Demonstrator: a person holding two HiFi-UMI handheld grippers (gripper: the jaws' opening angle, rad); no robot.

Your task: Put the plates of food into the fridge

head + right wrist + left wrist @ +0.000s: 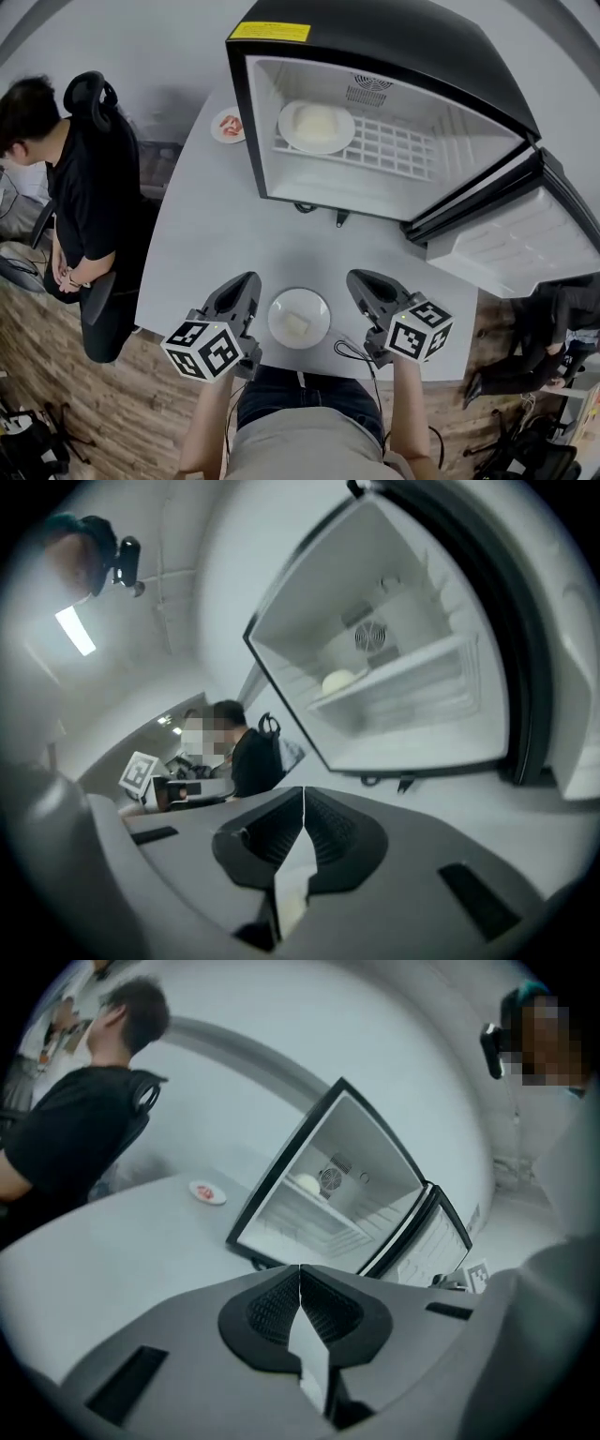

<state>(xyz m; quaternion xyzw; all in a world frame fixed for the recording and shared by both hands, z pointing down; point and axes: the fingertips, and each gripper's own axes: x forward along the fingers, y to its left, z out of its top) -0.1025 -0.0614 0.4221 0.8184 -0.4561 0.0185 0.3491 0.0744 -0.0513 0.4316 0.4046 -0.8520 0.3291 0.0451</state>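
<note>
A white plate [298, 318] with a pale piece of food lies at the table's near edge, between my two grippers. My left gripper [248, 284] is just to its left and my right gripper [358, 281] just to its right; both are shut and hold nothing. The small black fridge [375, 56] stands open at the back of the table. On its wire shelf sits a white plate of pale food [316, 126], also seen as a plate in the fridge [306, 1183] [338, 681]. A third small plate with red food [228, 125] [207, 1192] lies left of the fridge.
The fridge door [511, 239] swings out to the right. A person in black sits on an office chair [89, 94] at the table's left. The grey table [202, 253] ends close to my body. Another seated person's legs [539, 347] show at right.
</note>
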